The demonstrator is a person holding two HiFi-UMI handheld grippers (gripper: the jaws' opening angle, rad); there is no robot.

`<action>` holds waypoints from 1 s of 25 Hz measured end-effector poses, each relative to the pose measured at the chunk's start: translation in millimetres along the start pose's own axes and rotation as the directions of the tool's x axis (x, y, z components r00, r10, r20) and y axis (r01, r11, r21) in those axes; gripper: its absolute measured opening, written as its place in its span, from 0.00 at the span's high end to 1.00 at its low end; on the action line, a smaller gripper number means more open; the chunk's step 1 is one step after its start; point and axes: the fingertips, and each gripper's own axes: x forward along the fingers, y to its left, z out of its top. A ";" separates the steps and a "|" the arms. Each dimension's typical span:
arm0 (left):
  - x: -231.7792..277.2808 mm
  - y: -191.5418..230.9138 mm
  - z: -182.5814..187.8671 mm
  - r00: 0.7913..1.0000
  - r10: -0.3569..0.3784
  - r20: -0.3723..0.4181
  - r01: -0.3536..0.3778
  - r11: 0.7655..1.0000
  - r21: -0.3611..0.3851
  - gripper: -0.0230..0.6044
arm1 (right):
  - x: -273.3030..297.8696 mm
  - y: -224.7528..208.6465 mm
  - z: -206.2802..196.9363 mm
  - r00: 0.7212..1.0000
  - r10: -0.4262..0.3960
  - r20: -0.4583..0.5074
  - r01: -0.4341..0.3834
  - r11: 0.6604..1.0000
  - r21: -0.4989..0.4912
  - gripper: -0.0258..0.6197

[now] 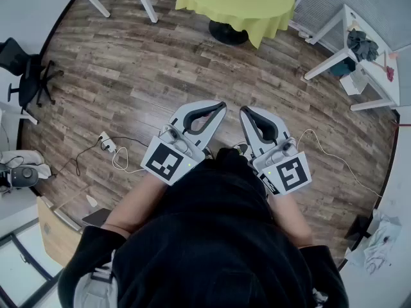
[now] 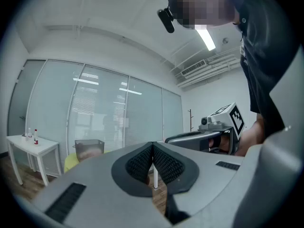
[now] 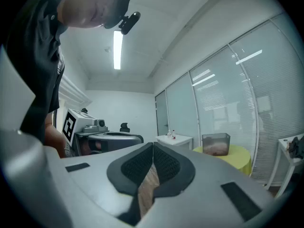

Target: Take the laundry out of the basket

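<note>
A clear basket (image 3: 216, 144) with laundry in it stands on a round table under a yellow cloth (image 1: 237, 5), far across the room; the left gripper view shows the same basket (image 2: 89, 148). I hold both grippers level and close to my body, pointing toward that table. The left gripper (image 1: 221, 106) is shut with its pads together and nothing between them (image 2: 152, 146). Beside it, the right gripper (image 1: 244, 111) is also shut and empty (image 3: 153, 145). Each gripper appears in the other's view, side by side.
Wooden floor lies between me and the yellow table. A white table (image 1: 359, 56) with dark clothes on it stands at the right. A black office chair (image 1: 26, 76) is at the left, and a power strip with cables (image 1: 106, 143) lies on the floor. Glass walls enclose the room.
</note>
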 end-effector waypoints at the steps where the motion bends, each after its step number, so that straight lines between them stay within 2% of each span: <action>1: -2.4 -0.6 0.2 1.000 0.001 0.003 -0.001 1.000 0.001 0.95 | -0.2 3.6 0.1 1.000 0.001 -0.001 -0.001 1.000 -0.004 0.92; 6: -16.0 -5.0 3.1 1.000 0.008 0.009 -0.008 1.000 0.003 0.95 | -2.7 18.3 1.2 1.000 0.009 -0.009 -0.009 1.000 -0.008 0.92; 12: -18.5 5.4 3.3 0.999 0.039 0.010 -0.039 0.999 -0.010 0.95 | 2.8 15.9 2.3 1.000 0.020 -0.015 -0.020 1.000 -0.011 0.92; 25: 20.6 65.3 2.7 0.992 0.130 0.001 -0.130 0.992 -0.001 0.95 | 48.6 -52.2 0.0 0.997 0.075 -0.013 -0.075 0.997 0.008 0.92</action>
